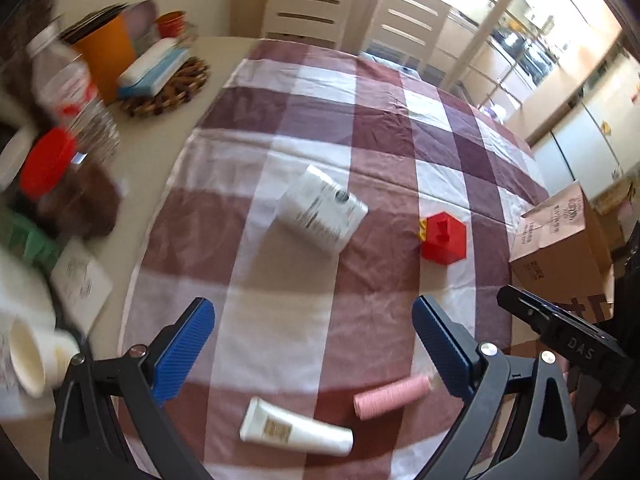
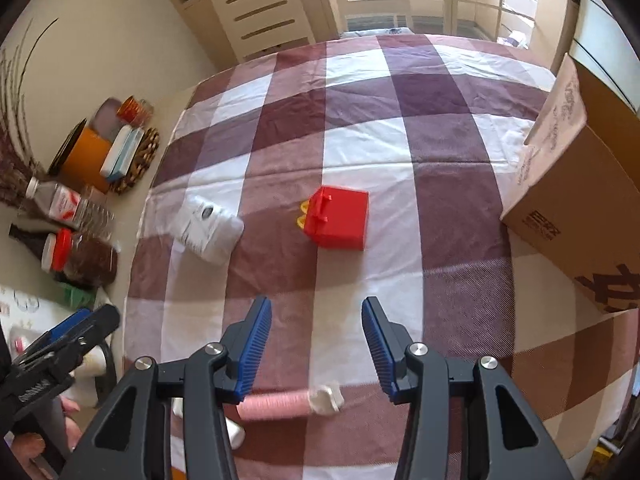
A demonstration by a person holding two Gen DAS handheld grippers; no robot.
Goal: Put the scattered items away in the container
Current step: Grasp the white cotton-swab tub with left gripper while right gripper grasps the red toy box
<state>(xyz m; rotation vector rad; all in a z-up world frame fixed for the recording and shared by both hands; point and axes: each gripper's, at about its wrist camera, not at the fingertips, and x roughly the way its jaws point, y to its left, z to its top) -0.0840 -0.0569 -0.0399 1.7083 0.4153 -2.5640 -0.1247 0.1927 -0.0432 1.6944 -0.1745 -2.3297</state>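
Note:
On the checked cloth lie a white pouch (image 1: pixel 323 213) (image 2: pixel 209 229), a red toy box (image 1: pixel 444 239) (image 2: pixel 337 218), a white tube (image 1: pixel 295 431) and a pink ribbed tube (image 1: pixel 390 399) (image 2: pixel 276 405) with a white cap. The cardboard box (image 1: pixel 560 252) (image 2: pixel 576 196) stands at the cloth's right edge. My left gripper (image 1: pixel 314 344) is open and empty above the white tube and pink tube. My right gripper (image 2: pixel 317 346) is open and empty, just above the pink tube. The white tube is mostly hidden behind my right gripper's left finger.
Left of the cloth stand a plastic bottle (image 2: pixel 64 206), a red-lidded jar (image 2: pixel 80 256), an orange container (image 2: pixel 86 158) and a woven mat (image 2: pixel 140 160) with boxes. A white cup (image 1: pixel 34 360) lies near my left gripper. White drawers (image 2: pixel 264 12) stand beyond the table.

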